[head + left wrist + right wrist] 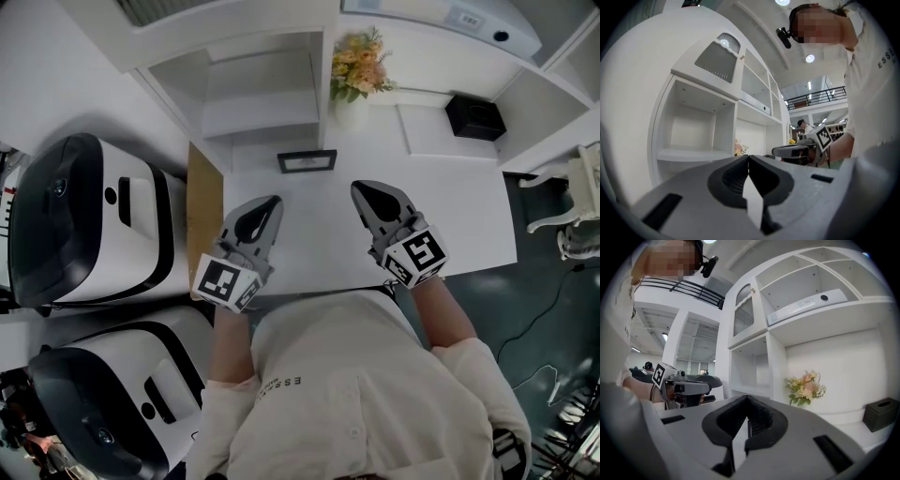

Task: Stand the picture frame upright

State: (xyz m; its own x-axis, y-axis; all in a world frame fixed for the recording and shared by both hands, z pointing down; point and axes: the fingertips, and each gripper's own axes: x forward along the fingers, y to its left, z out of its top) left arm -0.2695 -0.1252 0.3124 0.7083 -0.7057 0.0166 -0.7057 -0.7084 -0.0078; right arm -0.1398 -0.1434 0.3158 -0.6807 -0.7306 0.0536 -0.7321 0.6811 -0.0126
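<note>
The dark-rimmed picture frame (307,161) sits at the back of the white desk (469,225), just in front of the shelf unit. From above it looks foreshortened, and I cannot tell whether it stands or leans. My left gripper (273,201) hovers over the desk a little in front of the frame and to its left, jaws shut with nothing between them. My right gripper (359,187) is level with it, in front of the frame and to its right, also shut and empty. In both gripper views the jaws meet tip to tip, left gripper (748,157) and right gripper (746,399), and the frame is hidden.
A vase of peach and yellow flowers (356,75) stands right behind the frame. A black box (475,116) sits at the back right. Two large white-and-black appliances (84,220) crowd the left side beside a wooden panel (204,216). White shelves (262,94) rise behind the desk.
</note>
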